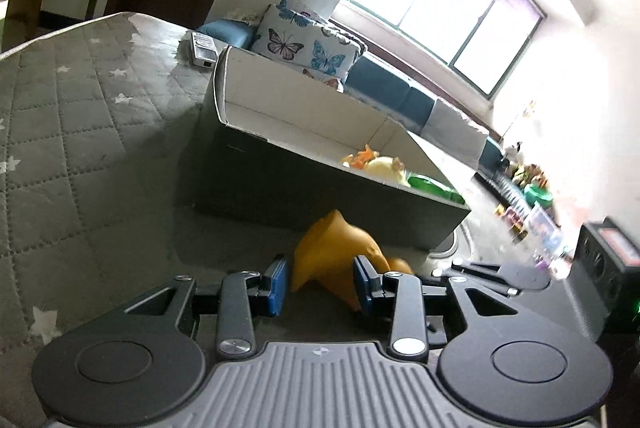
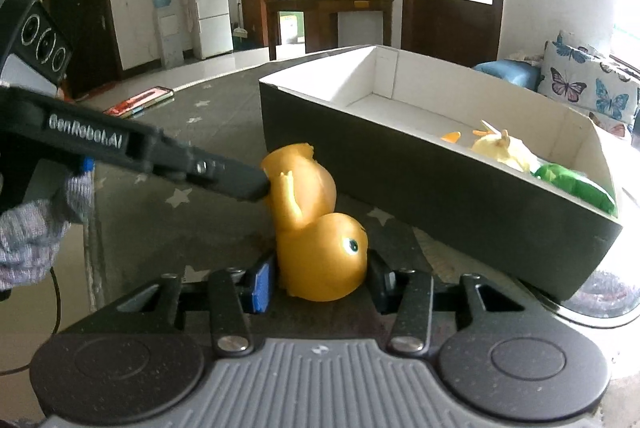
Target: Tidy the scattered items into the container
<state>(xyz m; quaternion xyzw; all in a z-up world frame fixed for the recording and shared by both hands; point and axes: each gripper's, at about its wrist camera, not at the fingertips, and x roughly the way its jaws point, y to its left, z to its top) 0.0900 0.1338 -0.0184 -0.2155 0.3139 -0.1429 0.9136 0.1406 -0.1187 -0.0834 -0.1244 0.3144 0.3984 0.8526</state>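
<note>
Orange toy (image 2: 320, 228) beside box edge (image 2: 400, 148)

Orange toy (image 2: 320, 228); box (image 2: 420, 164) black outside, white inside; grey star-patterned cover (image 1: 80, 132).

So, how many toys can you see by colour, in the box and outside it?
Orange-yellow: 1, the duck on the mat against the box, between both sets of jaws.
Pale yellow: 1, toy in the box.
Green: 1, toy in the box.
Orange: 1, small piece in the box, hard to tell what it is.
Total: 4
</note>
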